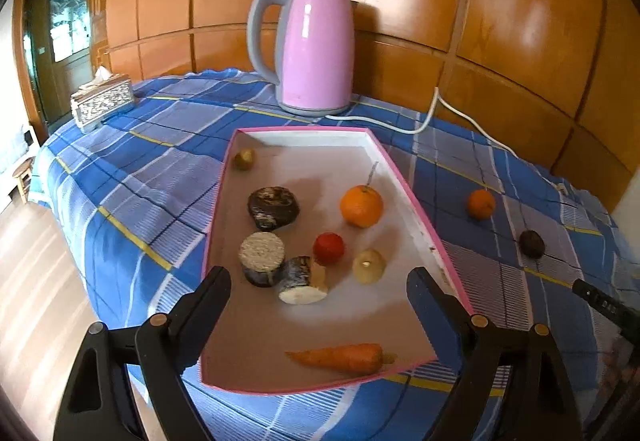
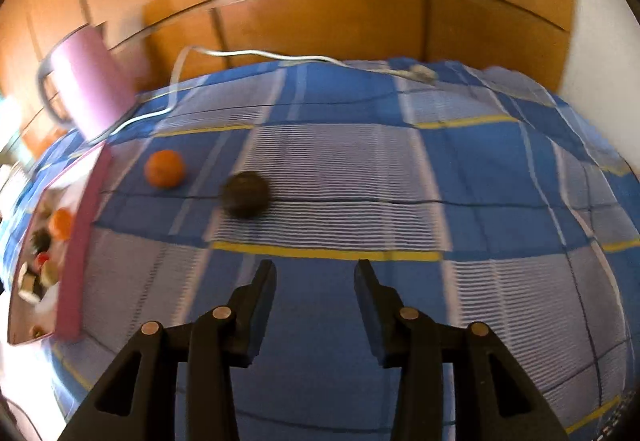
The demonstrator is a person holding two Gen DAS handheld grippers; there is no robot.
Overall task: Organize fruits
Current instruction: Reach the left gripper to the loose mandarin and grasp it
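The pink-rimmed tray (image 1: 404, 177) holds about eight pieces, counting one orange (image 1: 361, 205) and one carrot (image 1: 340, 357). Two fruits lie outside on the cloth (image 2: 400, 169): a second orange (image 2: 164, 168) and a dark round fruit (image 2: 245, 194). Both the left gripper (image 1: 318, 281) and right gripper (image 2: 315, 275) have fingers apart, empty.

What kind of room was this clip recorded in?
Probably a home dining or living room: a round table under a blue plaid tablecloth, a pink electric kettle and a tissue box on it, and glossy wood-panelled walls behind.
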